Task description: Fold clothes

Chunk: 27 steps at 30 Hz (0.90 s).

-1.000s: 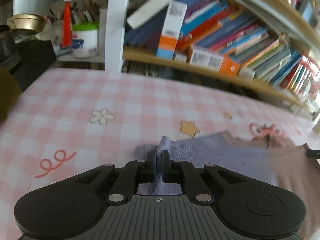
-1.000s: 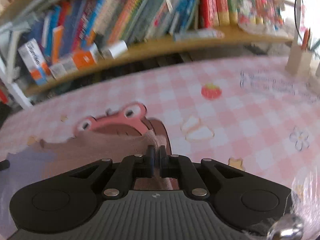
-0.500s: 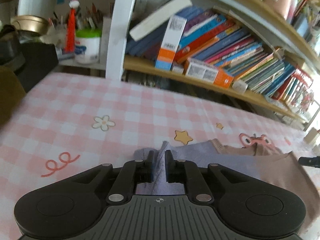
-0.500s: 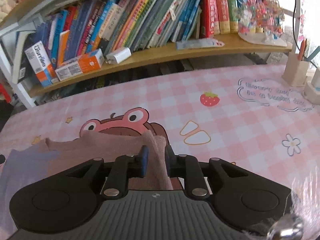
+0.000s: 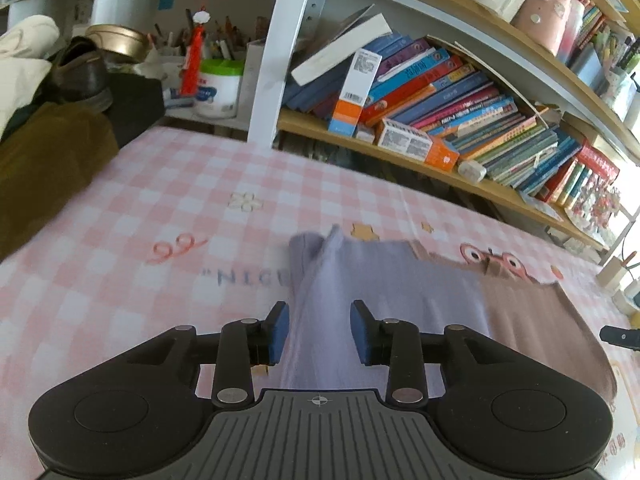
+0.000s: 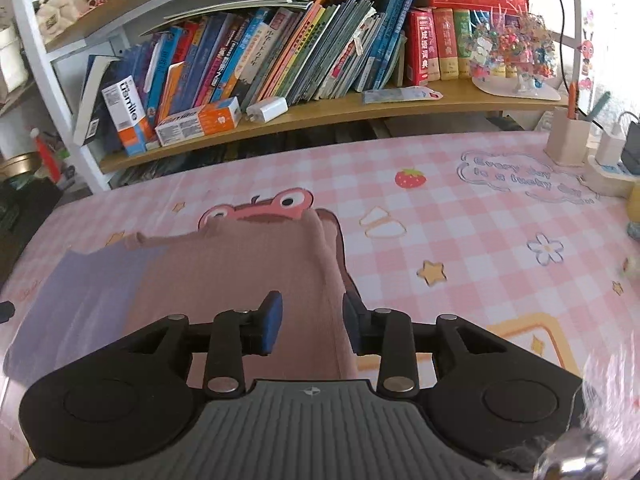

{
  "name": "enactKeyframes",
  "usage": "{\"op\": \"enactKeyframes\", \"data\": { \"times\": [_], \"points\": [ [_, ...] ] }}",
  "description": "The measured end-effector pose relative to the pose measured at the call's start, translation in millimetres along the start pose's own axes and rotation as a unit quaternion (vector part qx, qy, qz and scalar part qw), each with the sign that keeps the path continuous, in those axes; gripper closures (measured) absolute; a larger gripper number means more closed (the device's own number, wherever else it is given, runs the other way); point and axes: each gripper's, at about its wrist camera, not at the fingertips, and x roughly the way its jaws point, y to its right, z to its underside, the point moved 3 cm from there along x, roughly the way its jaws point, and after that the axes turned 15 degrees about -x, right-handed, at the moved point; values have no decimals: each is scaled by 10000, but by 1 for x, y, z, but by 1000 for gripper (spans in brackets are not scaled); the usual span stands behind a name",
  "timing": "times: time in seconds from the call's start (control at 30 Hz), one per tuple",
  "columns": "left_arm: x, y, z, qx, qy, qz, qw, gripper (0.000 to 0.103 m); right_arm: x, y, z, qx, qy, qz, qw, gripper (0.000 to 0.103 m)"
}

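Since the earlier frame both hand-held grippers have let go of the garment (image 5: 392, 280); their jaws have just been opening. Left hand-held gripper (image 5: 319, 332) stands open, a lilac ridge of cloth between the pads, not pinched. Right hand-held gripper (image 6: 311, 322) is open too, astride the brown fold. Garment lies flat on the pink checked tabletop (image 5: 180, 208), running to 12 o'clock from each gripper. Bookshelf (image 6: 320, 108) behind.

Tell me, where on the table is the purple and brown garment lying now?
The garment lies flat on the pink checked tablecloth before the bookshelf. Its brown end partly covers the printed frog, and its purple end lies beside the star print.
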Motion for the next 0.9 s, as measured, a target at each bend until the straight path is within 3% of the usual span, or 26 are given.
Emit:
{"op": "enactKeyframes", "data": {
  "times": [0.43, 0.77, 0.9],
  "points": [
    [-52, 13, 49, -72, 71, -30, 9999, 65, -56, 2, 48, -80, -27, -155, 9998, 60],
    [-73, 28, 90, -107, -33, -10, 9999, 65, -85, 8, 79, -150, -114, -249, 9995, 59],
    [-78, 31, 98, -100, -47, -36, 9999, 65, -92, 11, 85, -142, -97, -280, 9995, 53]
  ]
}}
